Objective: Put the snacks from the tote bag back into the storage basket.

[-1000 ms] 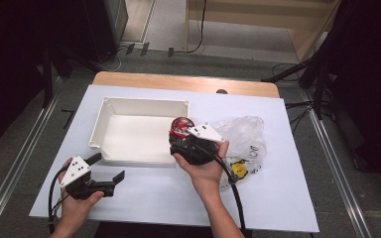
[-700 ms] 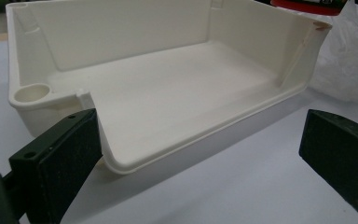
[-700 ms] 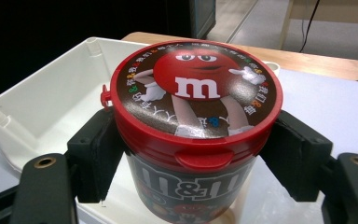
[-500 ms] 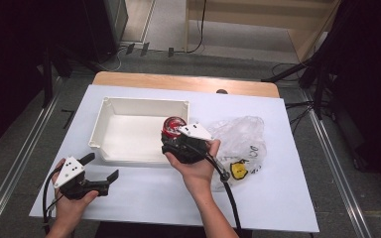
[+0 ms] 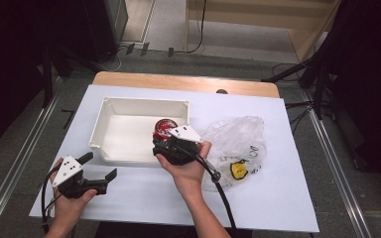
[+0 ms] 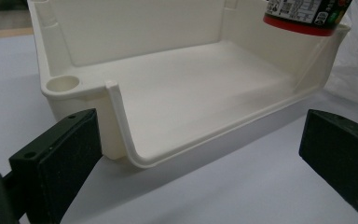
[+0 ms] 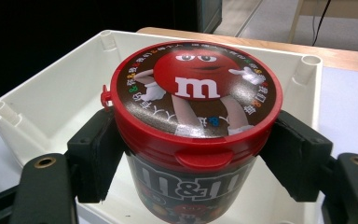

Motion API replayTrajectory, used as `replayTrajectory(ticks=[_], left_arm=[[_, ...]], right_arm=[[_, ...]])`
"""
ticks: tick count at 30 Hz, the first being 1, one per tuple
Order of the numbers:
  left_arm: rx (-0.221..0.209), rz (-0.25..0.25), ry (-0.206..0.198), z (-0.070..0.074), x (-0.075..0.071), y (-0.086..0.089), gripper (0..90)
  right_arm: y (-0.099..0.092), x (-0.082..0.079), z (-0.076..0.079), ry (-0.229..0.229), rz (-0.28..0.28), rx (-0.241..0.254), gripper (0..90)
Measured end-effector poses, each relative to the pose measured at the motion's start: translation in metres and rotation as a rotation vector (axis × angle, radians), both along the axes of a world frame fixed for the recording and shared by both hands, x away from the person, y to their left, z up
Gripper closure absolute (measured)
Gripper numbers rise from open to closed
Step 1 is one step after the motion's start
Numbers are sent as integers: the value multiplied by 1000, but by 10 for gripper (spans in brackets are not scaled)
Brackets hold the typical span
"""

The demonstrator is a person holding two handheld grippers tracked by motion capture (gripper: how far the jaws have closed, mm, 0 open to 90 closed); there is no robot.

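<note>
A candy tub (image 7: 193,135) with a red lid and a brown label is held upright over the right part of the white bin (image 7: 56,88). My right gripper (image 7: 196,158) is shut on it, one pad on each side under the lid. From above, the red lid of the tub (image 5: 164,127) shows just ahead of the right gripper (image 5: 172,144), above the bin (image 5: 129,106). My left gripper (image 5: 99,168) stands open on the white sheet at the front left, short of the bin's near corner. In the left gripper view the open left gripper (image 6: 200,154) faces the bin (image 6: 116,112), and the tub's base (image 6: 307,16) hangs at the top right.
A crumpled clear plastic bag (image 5: 238,144) with a yellow item inside lies on the sheet right of the bin. The white sheet (image 5: 287,208) covers a wooden table (image 5: 188,82). Dark equipment and cables stand around the table on the floor.
My right gripper has carried the tub leftward, from the bin's right edge to over its inside. The left gripper has drifted slightly toward the front left.
</note>
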State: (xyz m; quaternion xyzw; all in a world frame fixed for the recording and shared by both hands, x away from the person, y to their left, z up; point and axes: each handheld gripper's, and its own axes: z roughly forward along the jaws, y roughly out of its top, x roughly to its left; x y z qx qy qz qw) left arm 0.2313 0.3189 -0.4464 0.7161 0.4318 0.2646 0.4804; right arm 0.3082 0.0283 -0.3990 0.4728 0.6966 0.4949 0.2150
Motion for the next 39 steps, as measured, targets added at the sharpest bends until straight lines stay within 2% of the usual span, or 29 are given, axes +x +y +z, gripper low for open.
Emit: replayTrajectory(ticks=[11, 17, 39], left_arm=[[-7, -8, -3, 1, 0, -1, 0], [-1, -12, 2, 0, 0, -2, 0], [-9, -5, 4, 0, 1, 1, 0]], right_arm=[[18, -2, -9, -14, 22, -15, 262], [25, -2, -15, -4, 11, -19, 262], [47, -9, -25, -21, -5, -38, 262]])
